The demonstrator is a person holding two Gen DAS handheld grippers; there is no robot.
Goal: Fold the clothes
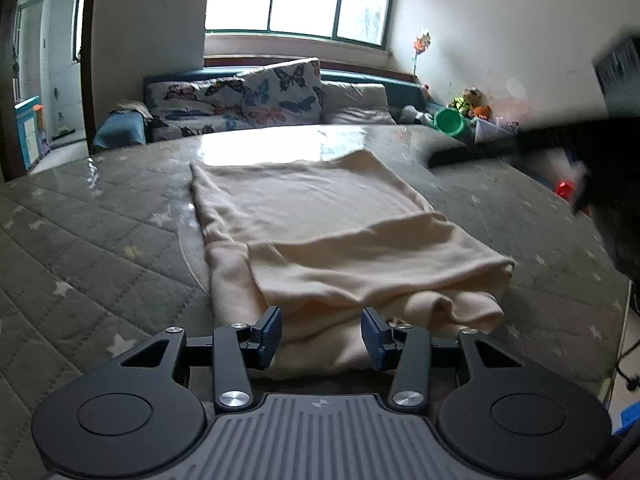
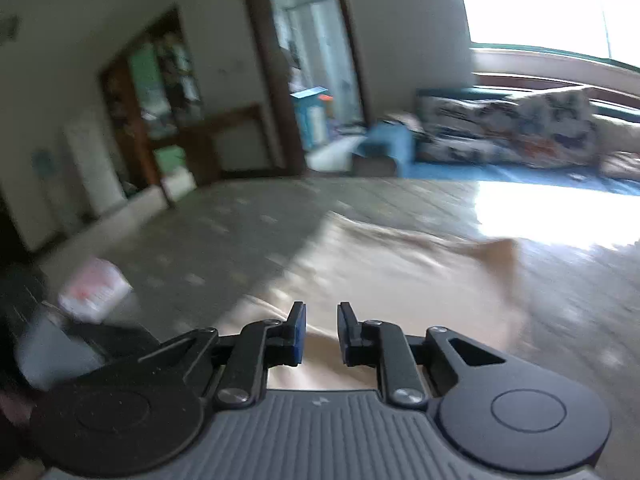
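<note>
A cream garment [image 1: 320, 220] lies flat on the grey quilted table cover [image 1: 100, 240], its near part folded over into a thicker layer [image 1: 368, 264]. My left gripper [image 1: 321, 332] hovers at the garment's near edge, open, with cloth showing between the blue pads but not clamped. In the blurred right wrist view the same cream garment [image 2: 380, 276] spreads ahead of my right gripper [image 2: 321, 330], which is open with a narrower gap and nothing held. A dark blurred shape of the other gripper or arm [image 1: 560, 144] crosses the right side of the left wrist view.
A sofa with butterfly cushions [image 1: 256, 100] stands behind the table under a window. Toys and a green bucket [image 1: 450, 120] sit at the far right. A doorway [image 2: 316, 68] and a white bag [image 2: 94, 290] show in the right wrist view.
</note>
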